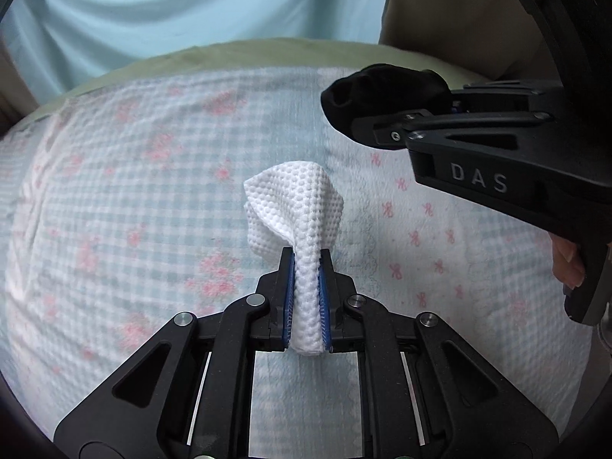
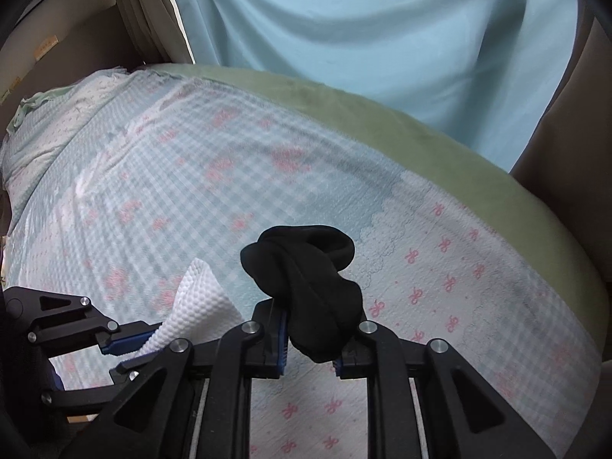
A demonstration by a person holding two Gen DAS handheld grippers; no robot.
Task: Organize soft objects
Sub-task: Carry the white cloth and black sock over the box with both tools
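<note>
I have 2 items lifted: left gripper (image 1: 307, 264) clamps the white cloth (image 1: 292, 206), right gripper (image 2: 310, 338) clamps the black sock (image 2: 306, 275). Neither is placed on the bed (image 2: 497, 287); placing both remains.

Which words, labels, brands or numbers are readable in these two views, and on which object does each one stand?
"DAS": pale raised letters on the black body of the right gripper, seen in the left wrist view.
Small yellowish labels on the wall surface at upper left, right wrist view: too small and blurred to read.
No other text is visible; the bedspread carries only printed patterns.
</note>
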